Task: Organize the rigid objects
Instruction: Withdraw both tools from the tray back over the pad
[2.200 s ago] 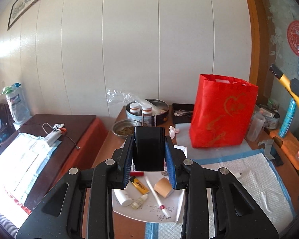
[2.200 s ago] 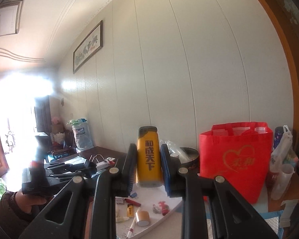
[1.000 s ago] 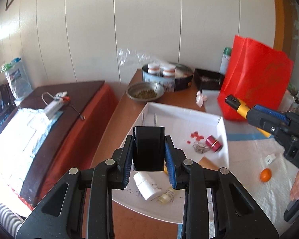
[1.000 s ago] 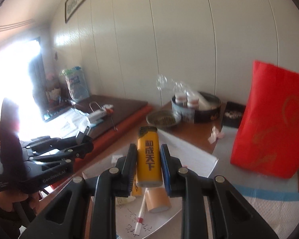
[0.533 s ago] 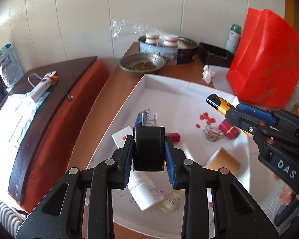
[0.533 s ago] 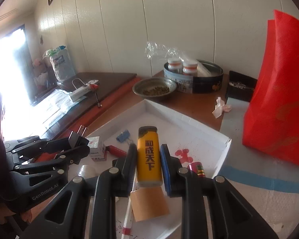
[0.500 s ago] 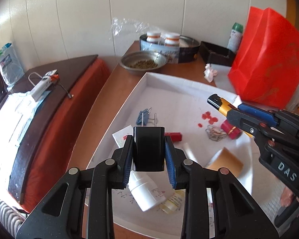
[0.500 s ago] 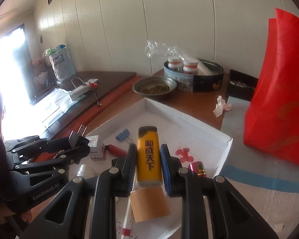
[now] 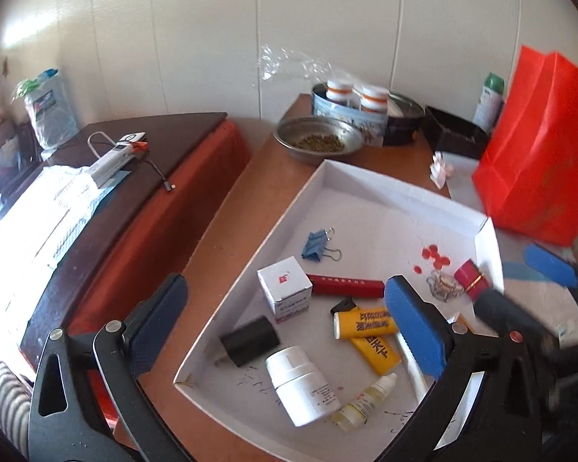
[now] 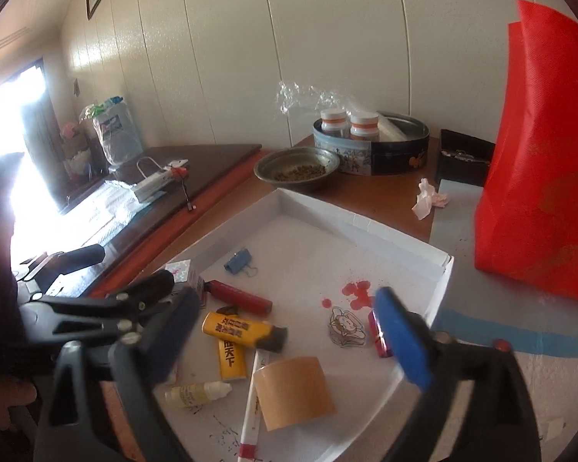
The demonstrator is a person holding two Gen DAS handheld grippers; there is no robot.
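A white shallow box on the wooden table holds small items. My left gripper is open above its near end; the black plug adapter lies on its side in the box below it. My right gripper is open; a yellow lighter lies in the box between its fingers, across a second yellow lighter. Also in the box are a white pill bottle, a dropper bottle, a small white carton, a red stick, a blue binder clip and a tan tape roll.
A red bag stands at the right. A metal bowl, a round tin with jars and a black box sit behind the white box. A dark side table with a power strip is at the left.
Both grippers have opened. The black plug adapter dropped from the left gripper into the box; the yellow lighter dropped from the right gripper onto the other lighter.
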